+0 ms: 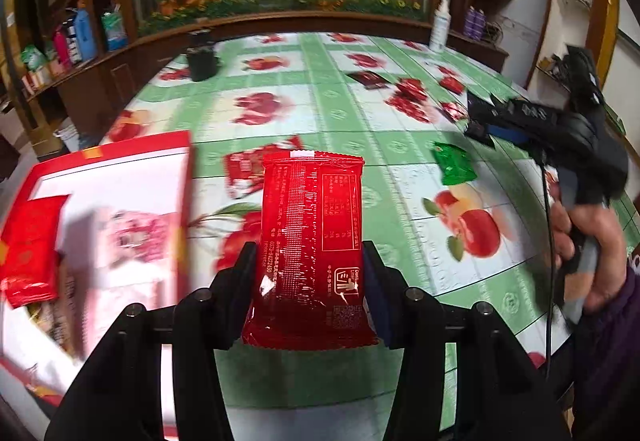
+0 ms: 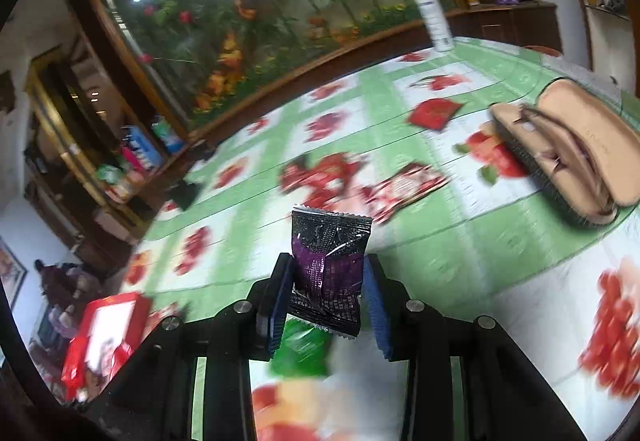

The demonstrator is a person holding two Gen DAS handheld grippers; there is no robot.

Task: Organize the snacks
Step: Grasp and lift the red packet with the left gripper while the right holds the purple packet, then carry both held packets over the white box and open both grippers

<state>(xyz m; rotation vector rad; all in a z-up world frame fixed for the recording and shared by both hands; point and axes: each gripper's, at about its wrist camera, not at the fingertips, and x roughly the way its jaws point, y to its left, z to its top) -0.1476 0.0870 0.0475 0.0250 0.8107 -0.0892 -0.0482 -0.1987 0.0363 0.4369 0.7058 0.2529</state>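
My left gripper (image 1: pixel 310 261) is shut on a red snack packet (image 1: pixel 310 241), held above the tablecloth just right of a red-rimmed box (image 1: pixel 120 209). One red packet (image 1: pixel 30 245) lies in the box at its left side. My right gripper (image 2: pixel 326 281) is shut on a dark purple snack packet (image 2: pixel 328 269), held above the table over a green packet (image 2: pixel 300 353). The right gripper also shows in the left wrist view (image 1: pixel 480 121) at the right, with the green packet (image 1: pixel 454 163) on the table below it.
Several red packets (image 1: pixel 408 97) lie scattered on the far right of the fruit-print tablecloth (image 1: pixel 320 113). Another red packet (image 1: pixel 244 169) lies beside the box. A black cup (image 1: pixel 202 59) and white bottle (image 1: pixel 440 25) stand at the back. A tan case (image 2: pixel 572 153) lies at right.
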